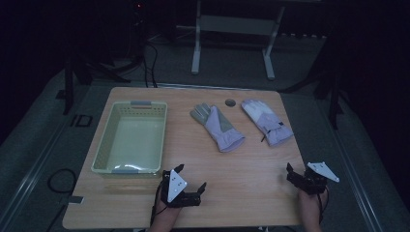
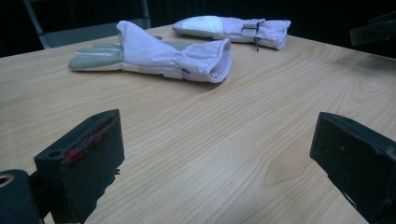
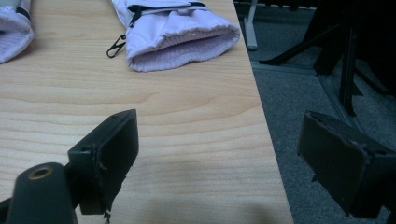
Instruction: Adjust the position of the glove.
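Two pale lilac gloves lie on the far half of the wooden table (image 1: 251,169). The left glove (image 1: 217,126) (image 2: 163,58) has a grey palm and its cuff points toward me. Cuff toward the right edge, the right glove (image 1: 267,122) (image 2: 233,29) (image 3: 177,35) carries a black strap and a small clip (image 3: 114,46). My left gripper (image 1: 191,177) (image 2: 219,154) rests open near the front edge, its jaws wide apart over bare wood. At the front right corner my right gripper (image 1: 299,170) (image 3: 224,158) is open too, with nothing between its jaws, one jaw past the table's edge.
A pale green plastic basket (image 1: 104,145) stands at the table's left. Between the gloves at the back lies a small dark round disc (image 1: 230,102). Grey floor (image 3: 299,93) drops off beyond the right edge. White frame legs (image 1: 196,53) stand behind the table.
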Tool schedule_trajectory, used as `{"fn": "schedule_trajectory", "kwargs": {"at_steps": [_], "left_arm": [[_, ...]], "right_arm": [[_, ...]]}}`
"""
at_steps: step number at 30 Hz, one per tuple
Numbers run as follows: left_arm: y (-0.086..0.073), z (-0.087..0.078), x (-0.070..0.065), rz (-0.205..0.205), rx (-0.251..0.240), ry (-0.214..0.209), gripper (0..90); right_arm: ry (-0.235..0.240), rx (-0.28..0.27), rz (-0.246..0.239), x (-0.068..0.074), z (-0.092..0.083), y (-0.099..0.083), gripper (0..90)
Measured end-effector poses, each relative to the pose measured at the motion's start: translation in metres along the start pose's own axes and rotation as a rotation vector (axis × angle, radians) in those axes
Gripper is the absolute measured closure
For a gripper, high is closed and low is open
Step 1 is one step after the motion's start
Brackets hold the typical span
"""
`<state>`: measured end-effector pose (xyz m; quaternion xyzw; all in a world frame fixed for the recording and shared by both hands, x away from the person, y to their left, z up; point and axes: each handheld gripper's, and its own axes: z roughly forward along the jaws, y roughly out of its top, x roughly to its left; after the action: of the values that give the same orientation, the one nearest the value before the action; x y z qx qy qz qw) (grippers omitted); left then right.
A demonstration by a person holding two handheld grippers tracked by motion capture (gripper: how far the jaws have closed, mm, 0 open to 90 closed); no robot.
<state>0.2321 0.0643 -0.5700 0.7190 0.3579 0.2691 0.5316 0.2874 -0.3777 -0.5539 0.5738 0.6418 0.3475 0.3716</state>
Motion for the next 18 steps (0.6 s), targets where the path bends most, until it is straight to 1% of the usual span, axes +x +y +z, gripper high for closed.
{"fn": "schedule_trajectory", "kwargs": {"at_steps": [3, 4, 7, 8, 10, 11, 13, 14, 15, 18], "left_arm": [[0.000, 0.000, -0.001, 0.003, 0.007, 0.017, 2.1], [0.000, 0.000, -0.002, 0.008, 0.007, 0.018, 2.0], [0.000, 0.000, -0.002, 0.009, 0.008, 0.016, 1.9], [0.000, 0.000, -0.002, 0.005, 0.006, 0.009, 1.8], [0.000, 0.001, -0.001, -0.003, 0.006, 0.008, 1.8], [0.001, 0.001, -0.001, -0.003, 0.016, 0.011, 1.2], [0.001, 0.001, -0.001, -0.005, 0.021, 0.004, 1.2], [0.001, 0.001, -0.002, -0.002, 0.023, 0.000, 1.1], [0.001, 0.001, -0.002, -0.002, 0.023, 0.000, 0.2], [0.001, 0.001, -0.002, 0.001, 0.025, -0.008, 0.2]], "right_arm": [[0.006, 0.003, 0.000, 0.000, 0.000, 0.000, 12.3], [0.022, 0.014, 0.001, -0.001, 0.001, 0.000, 12.0], [0.034, 0.023, 0.008, -0.002, 0.001, 0.001, 11.7], [0.039, 0.029, 0.006, -0.003, 0.002, 0.001, 11.6], [0.041, 0.028, 0.004, -0.003, 0.002, 0.002, 11.6], [0.043, 0.038, -0.010, -0.002, 0.002, 0.005, 11.6], [0.052, 0.045, -0.006, -0.002, 0.002, 0.007, 11.6], [0.064, 0.064, 0.002, -0.003, 0.002, 0.011, 11.3], [0.074, 0.070, 0.008, -0.003, 0.002, 0.013, 11.2], [0.080, 0.087, 0.001, -0.002, 0.001, 0.021, 11.2]]}}
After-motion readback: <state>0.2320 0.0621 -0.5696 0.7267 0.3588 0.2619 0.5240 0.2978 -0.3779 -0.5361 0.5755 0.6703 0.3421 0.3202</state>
